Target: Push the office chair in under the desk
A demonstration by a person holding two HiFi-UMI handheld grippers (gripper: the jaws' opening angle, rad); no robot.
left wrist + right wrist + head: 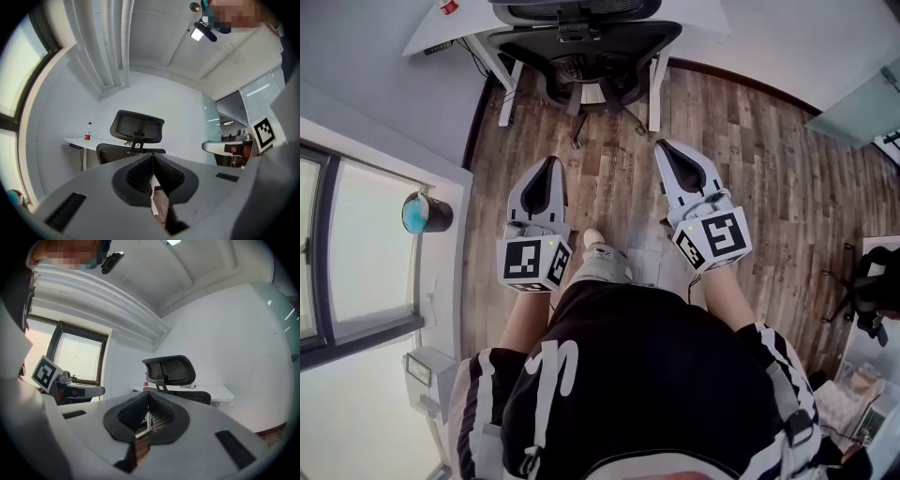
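a person stands on the wood floor (pixel 750 178) with two hand-held tools levelled at the chair (pixel 581 56) at the top centre of the head view, where it sits with its back to the camera, between the white legs of the desk (pixel 441 33)

the left gripper (pixel 551 167), left of centre, and the right gripper (pixel 670 155), right of centre, both have their jaws pressed together with nothing between them, and both stop well short of the chair

in the left gripper view the closed tips (pixel 153 161) point at the mesh back (pixel 138 129), with the desk top (pixel 77 141) and a small bottle (pixel 87 131) behind it at the left; the right gripper view (pixel 148 399) shows the same back (pixel 171 371) from the other side

how far the seat reaches under the top cannot be made out, so the scene fits a chair that wants one more shove as well as one already home with the tools held clear

should a push come, the likely troubles are these: narrow closed tips may slip on the springy mesh; uneven pressure from the two sides may swivel the seat or roll it off line, so that an armrest or the wheeled base knocks a desk leg; a hard bump could also shake the bottle
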